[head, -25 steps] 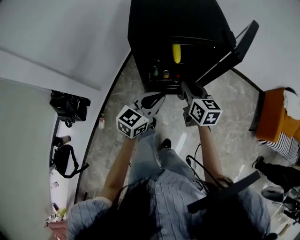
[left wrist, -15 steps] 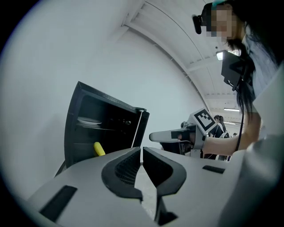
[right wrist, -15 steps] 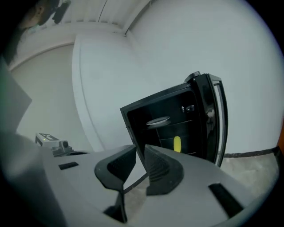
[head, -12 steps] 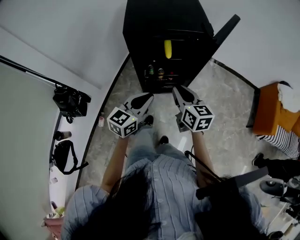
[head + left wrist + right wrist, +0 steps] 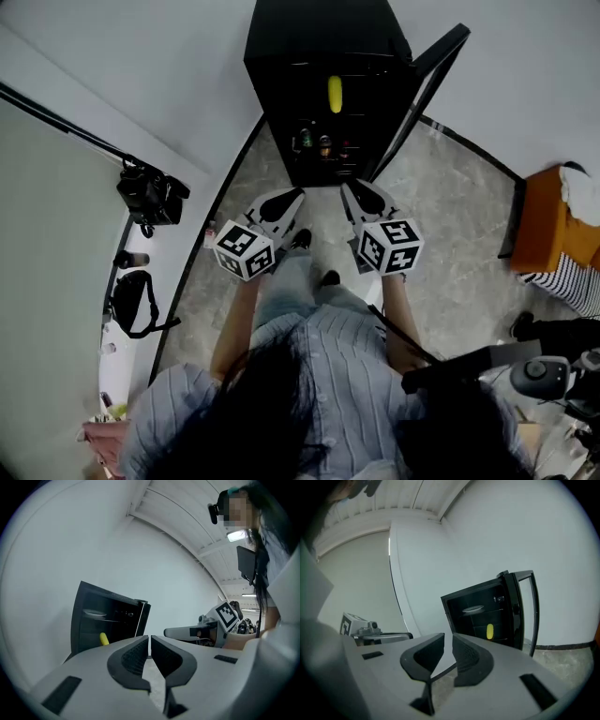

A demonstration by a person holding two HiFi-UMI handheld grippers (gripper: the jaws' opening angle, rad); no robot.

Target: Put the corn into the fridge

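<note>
Yellow corn cob (image 5: 335, 94) sits inside the open black fridge (image 5: 319, 37). Left gripper (image 5: 297, 195) is pinched closed and empty, right gripper (image 5: 348, 188) barely parted and empty.

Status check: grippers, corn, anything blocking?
Both empty: left gripper shut, right gripper barely apart. Yellow corn on fridge shelf. Fridge door open, nothing blocking.

The left hand-held gripper (image 5: 297, 193) and right hand-held gripper (image 5: 348, 187) have drawn back from the fridge (image 5: 319, 28).
</note>
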